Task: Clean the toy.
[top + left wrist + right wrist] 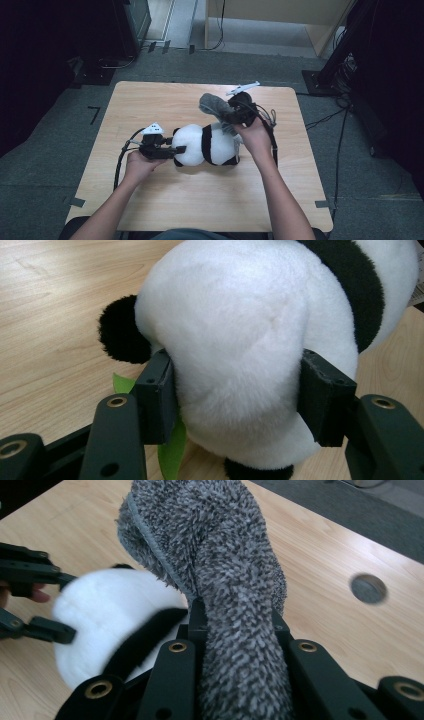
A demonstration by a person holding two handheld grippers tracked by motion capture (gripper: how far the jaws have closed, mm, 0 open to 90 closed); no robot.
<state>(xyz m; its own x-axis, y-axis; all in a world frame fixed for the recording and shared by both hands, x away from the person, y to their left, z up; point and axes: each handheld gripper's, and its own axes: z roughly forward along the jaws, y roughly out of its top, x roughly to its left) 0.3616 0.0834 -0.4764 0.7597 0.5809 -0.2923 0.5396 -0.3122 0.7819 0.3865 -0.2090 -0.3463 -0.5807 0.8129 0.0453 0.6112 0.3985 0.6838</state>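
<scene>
- Panda plush toy [207, 145] is lying on its side at the middle of the wooden worktop [150, 200], its white head end pointing toward the person's left hand.
- Left claw [240, 395] is squeezing the plush's white head from both sides, jaws partly closed and sinking into the fur; a green leaf [172, 450] is poking out beneath.
- Right claw [235, 625] is pinching a grey fuzzy cloth [220, 565], jaws drawn nearly together on the fabric, with the free end standing up above the panda's rear half.
- High view is showing the right claw [240, 114] holding the cloth [212, 106] over the toy, just in front of a small white tool [243, 89] lying near the far edge.
- Judging from this, the soft head could be squirming out of the left grip if the cloth drags hard across the body.
- Thick pile may also be slipping through the right jaws, dropping the cloth, or its loose end could be sweeping the white tool off the worktop.
</scene>
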